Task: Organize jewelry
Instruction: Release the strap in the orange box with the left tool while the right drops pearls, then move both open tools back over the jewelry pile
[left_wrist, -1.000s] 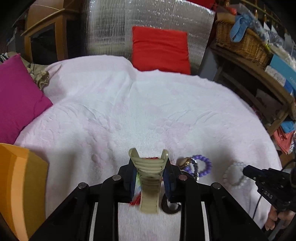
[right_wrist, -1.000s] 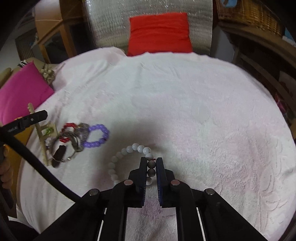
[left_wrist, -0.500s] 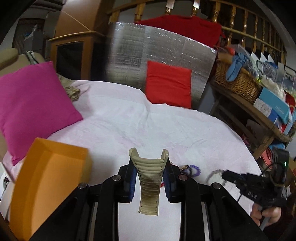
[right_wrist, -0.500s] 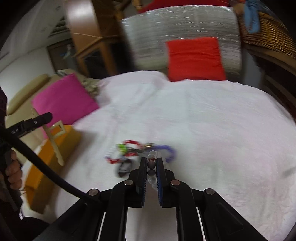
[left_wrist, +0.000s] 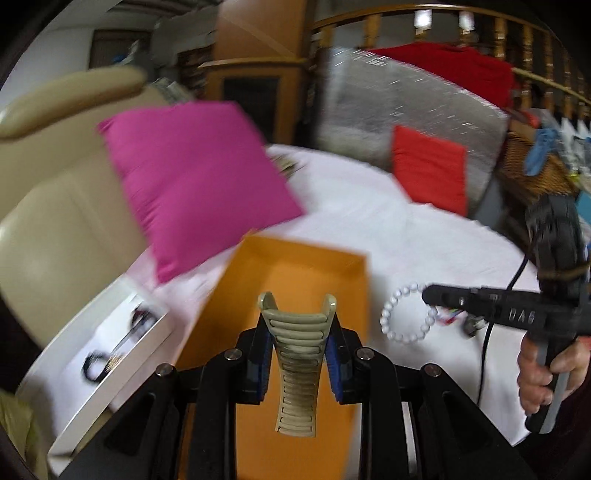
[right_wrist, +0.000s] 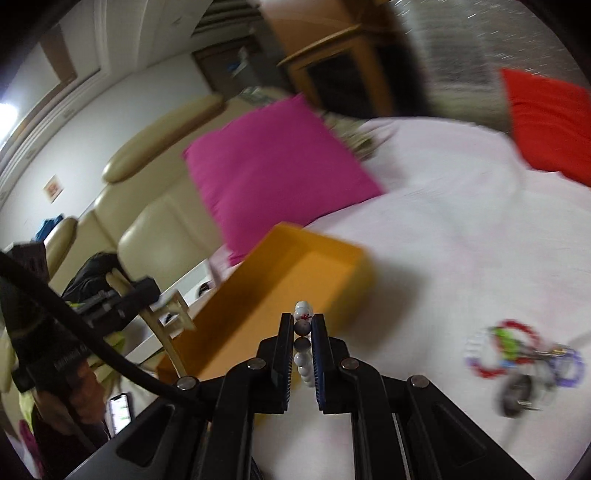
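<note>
Beige strap (left_wrist: 295, 354) clamped in left gripper (left_wrist: 297, 347), right gripper (right_wrist: 303, 343) pinching white bead bracelet (right_wrist: 303, 360) — jewelry heap (right_wrist: 524, 354) clear only there.

L claw (left_wrist: 297, 347): pointed fwd and down, pads clamped on either side of a beige ribbed strap (left_wrist: 296, 369), which stood lengthwise between the fingers (left_wrist: 258, 365), forked end past the tips. R claw (right_wrist: 303, 345): pointed fwd and down, pads nearly together, pinching a white bead bracelet (right_wrist: 303, 354). From L wrist cam, R claw (left_wrist: 430, 295) lay roughly level, tips toward frame left, bracelet loop (left_wrist: 406, 314) hanging off them; R hand (left_wrist: 543, 373) wrapped round handle. From R wrist cam, L hand (right_wrist: 64, 391) gripped its handle at lower left.
</note>
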